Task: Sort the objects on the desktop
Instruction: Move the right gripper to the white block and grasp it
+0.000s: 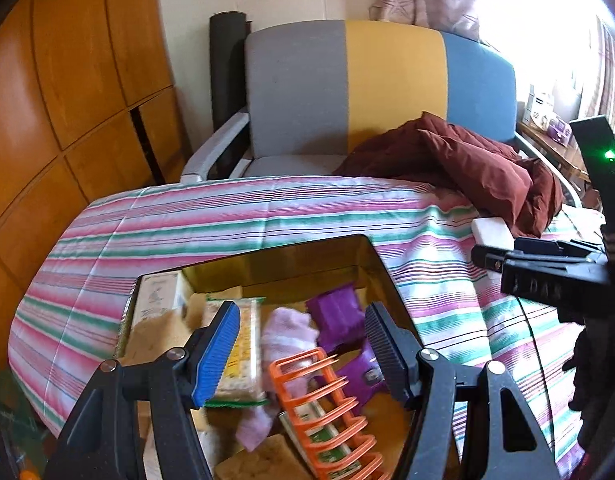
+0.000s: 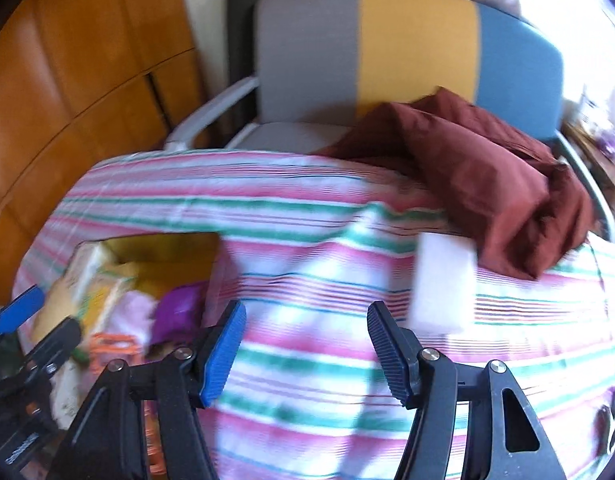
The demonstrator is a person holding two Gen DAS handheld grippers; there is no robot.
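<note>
Between picks, by the look of it: left gripper hanging empty, jaws apart, over the cardboard box of sorted things: soft pink cloth, purple packets, ribbed orange plastic rack. Right gripper likewise parted and empty above the striped cover. Next, probably: reaching the smooth white block just ahead beside the crumpled maroon cloth, squaring up before closing.

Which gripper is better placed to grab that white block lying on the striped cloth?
Right. The right gripper hangs open over the striped cloth near the white rectangular block; the left gripper hangs over the cardboard box.
</note>
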